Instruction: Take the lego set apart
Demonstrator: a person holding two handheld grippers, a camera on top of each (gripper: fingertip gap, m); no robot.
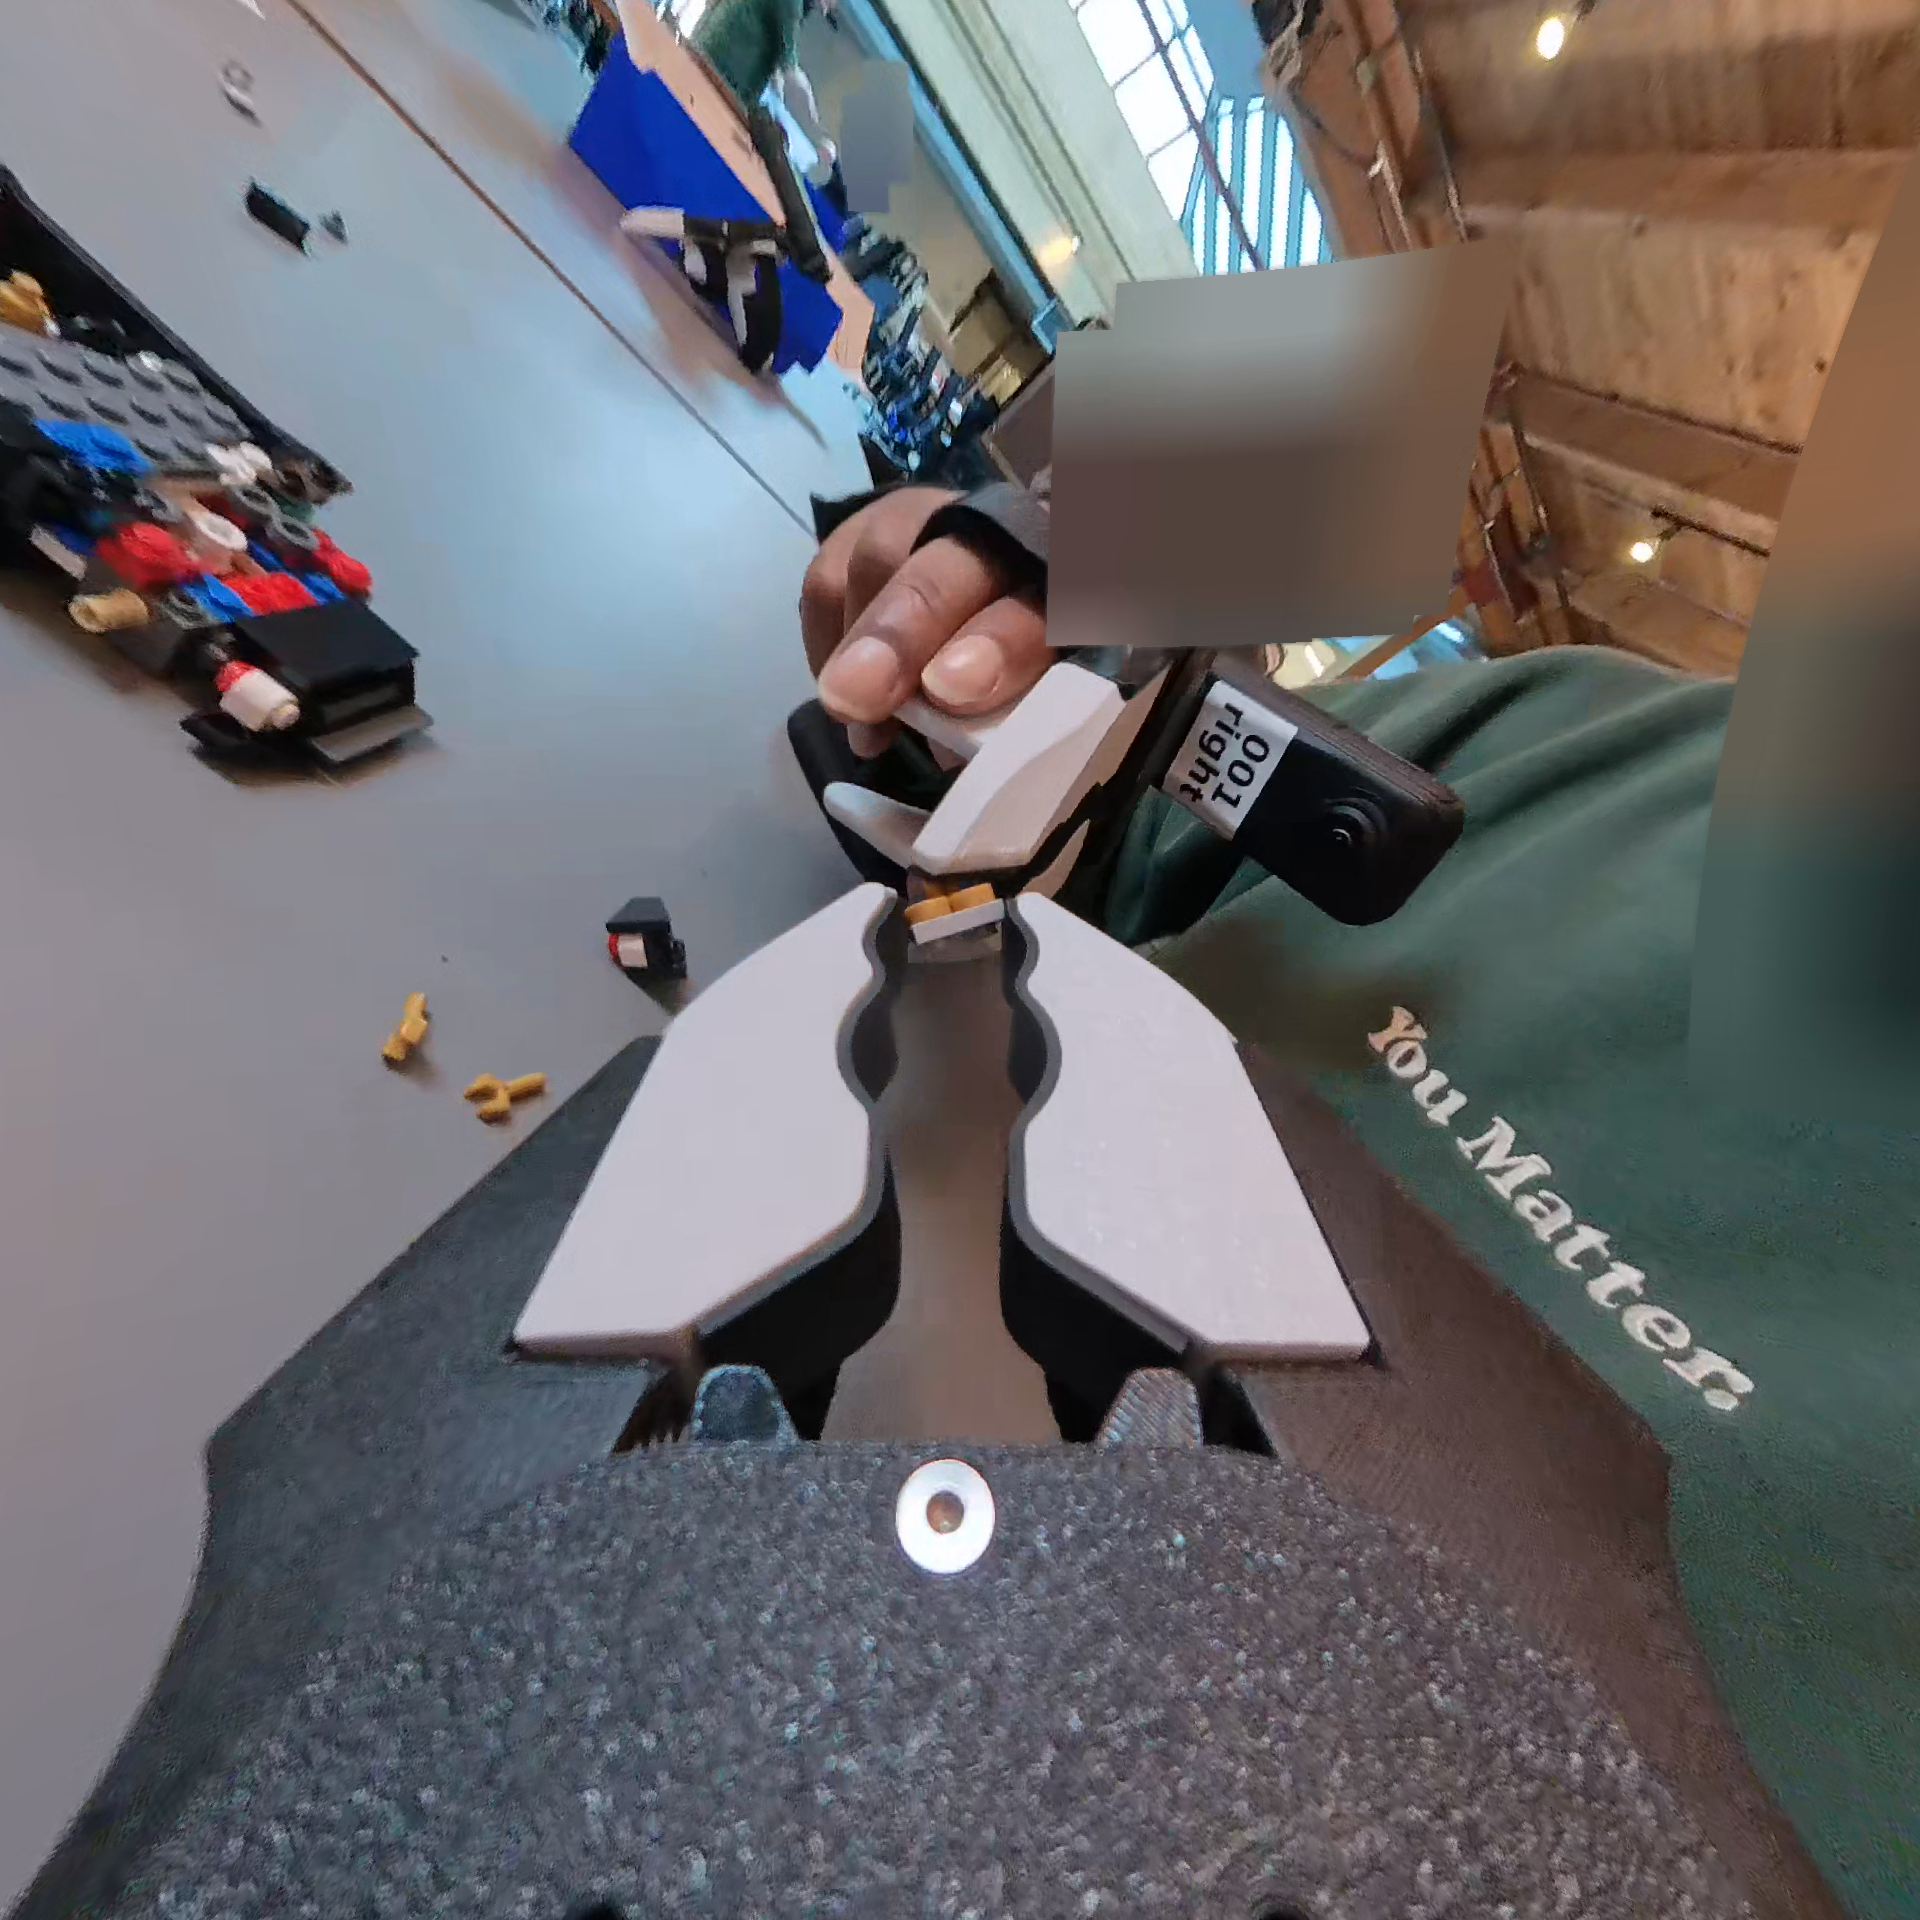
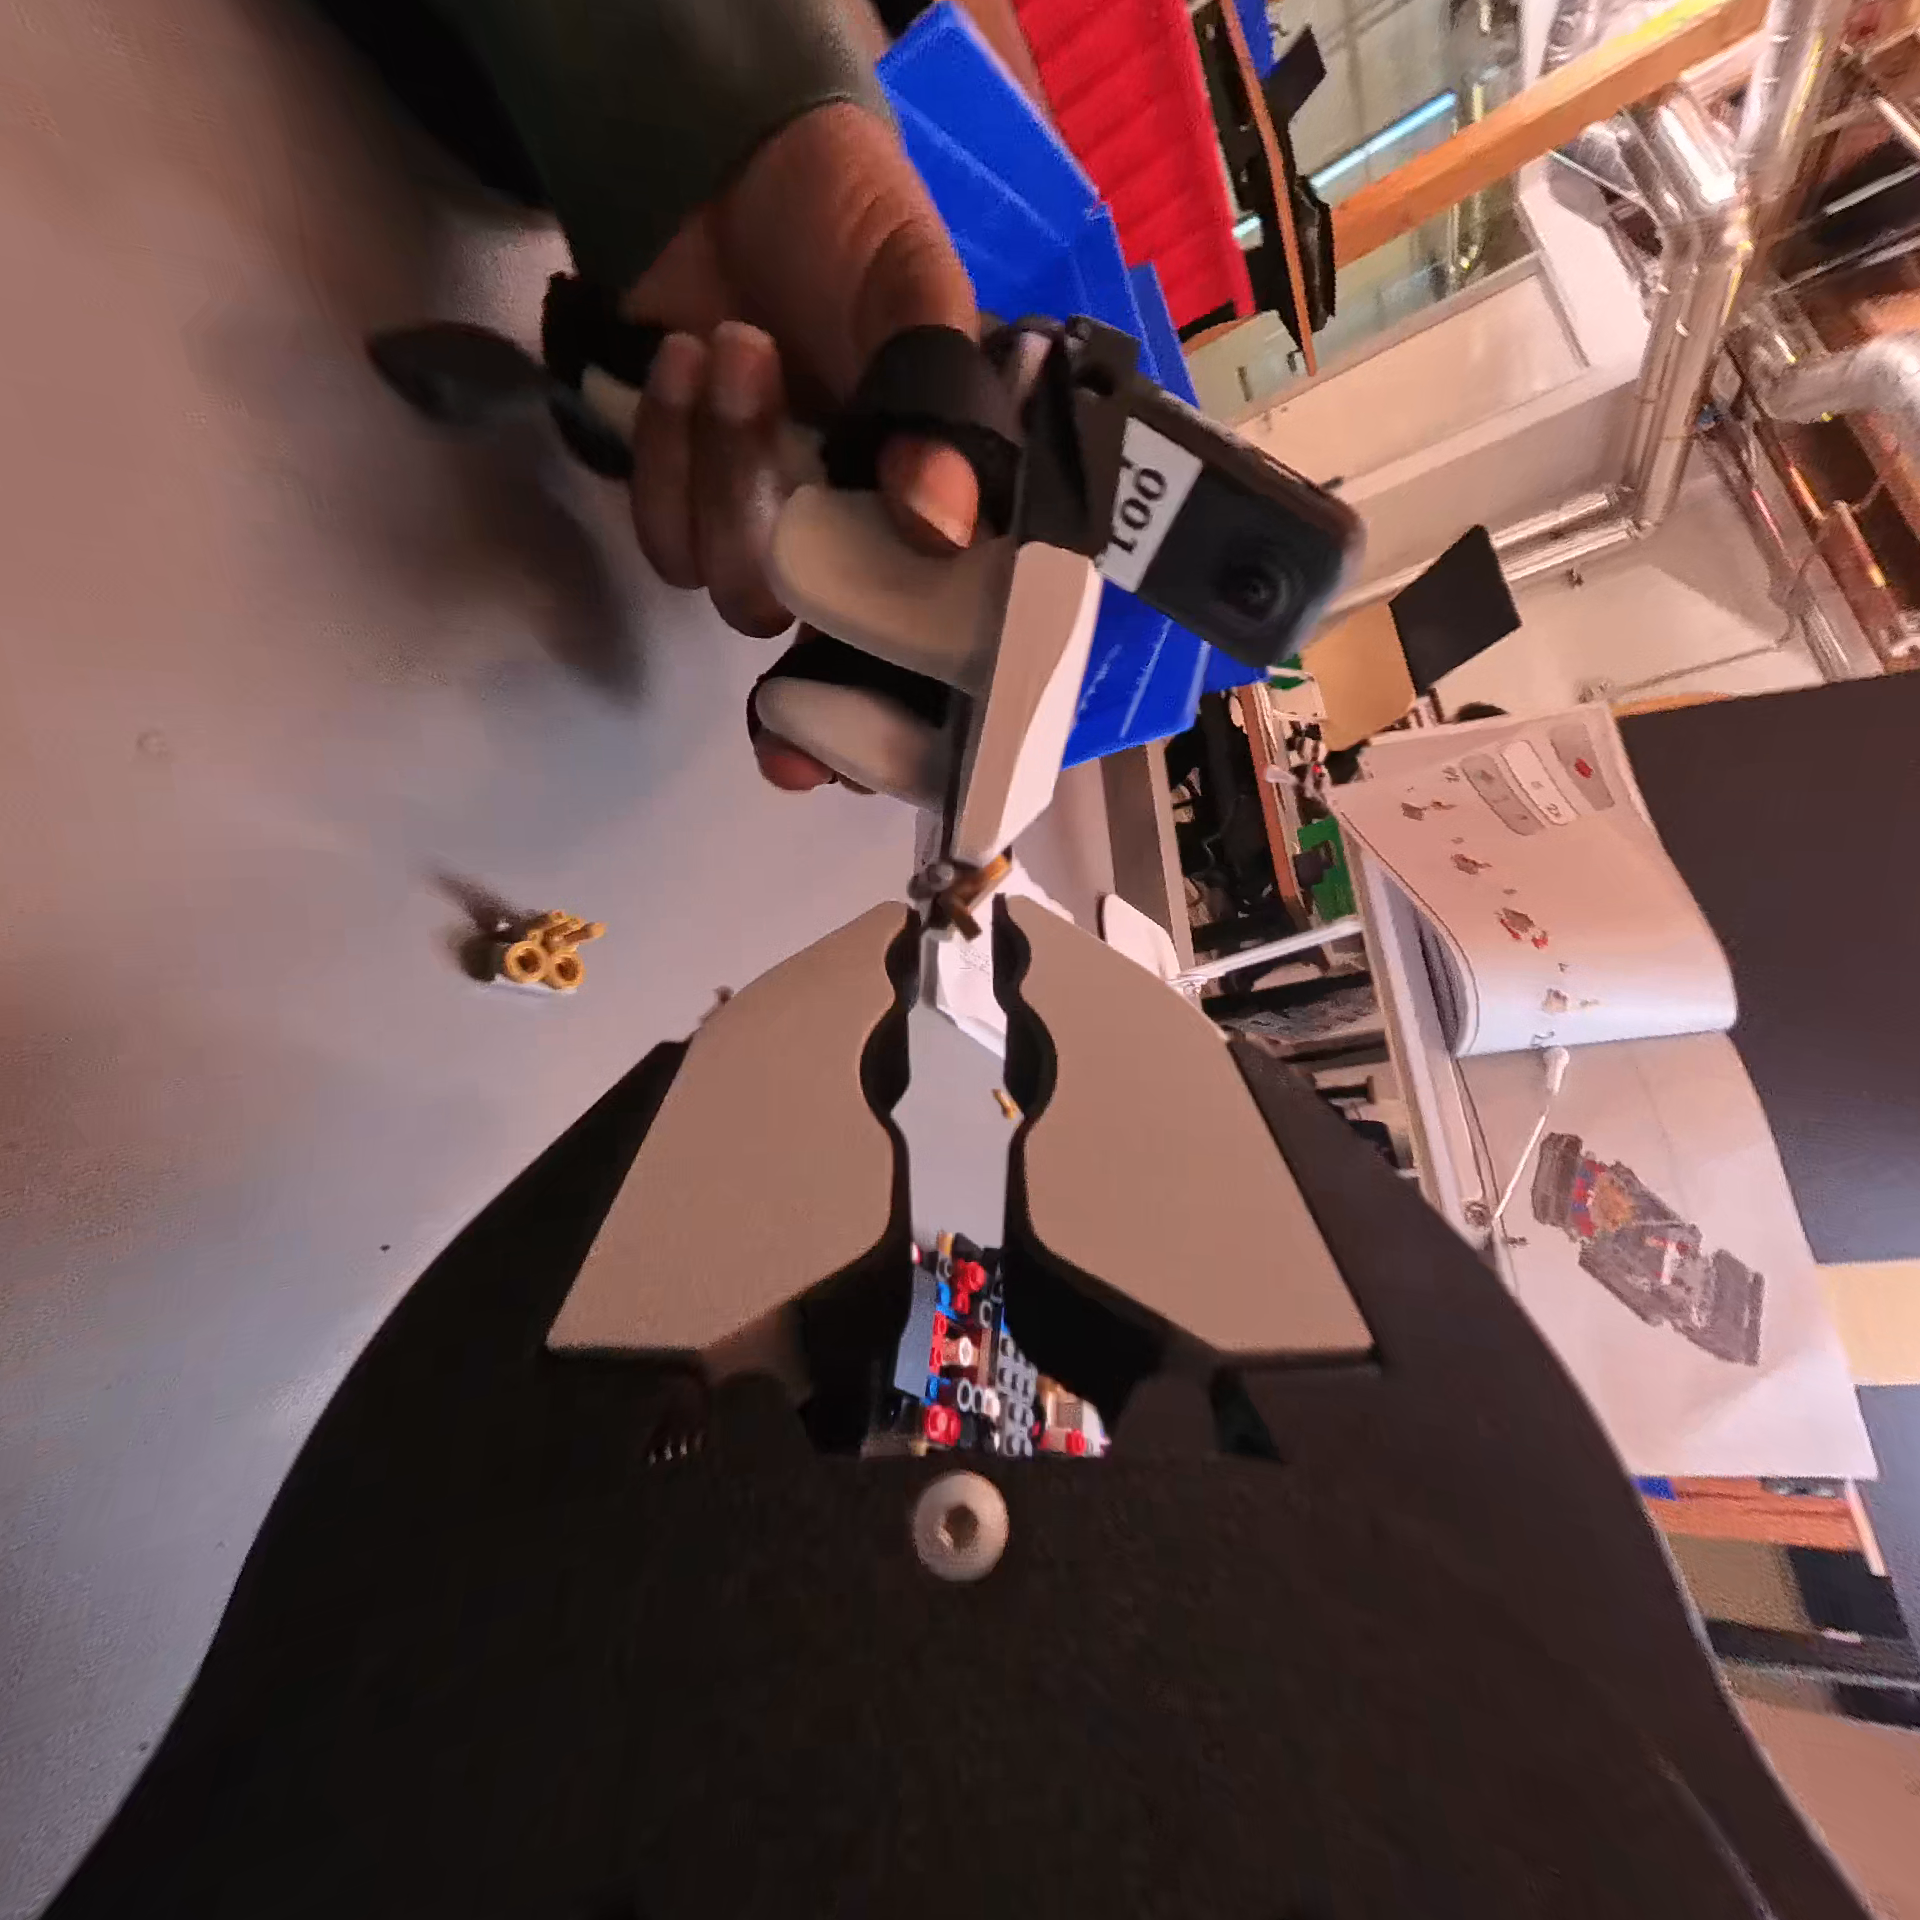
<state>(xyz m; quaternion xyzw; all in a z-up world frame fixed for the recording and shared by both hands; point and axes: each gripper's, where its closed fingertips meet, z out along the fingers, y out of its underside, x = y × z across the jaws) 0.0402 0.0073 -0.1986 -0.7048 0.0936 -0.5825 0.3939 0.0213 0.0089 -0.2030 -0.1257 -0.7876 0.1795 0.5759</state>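
grippers are meeting tip to tip above the table (image 1: 582,665), left gripper (image 1: 948,920) and right gripper (image 2: 951,914) both pinching 1 tiny lego piece (image 1: 951,914); it is looking light, stiff, slippery, so edge holds suit.

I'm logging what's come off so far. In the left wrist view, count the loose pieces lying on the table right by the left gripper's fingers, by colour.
Gold pieces: 2
Black piece: 1
Total: 3
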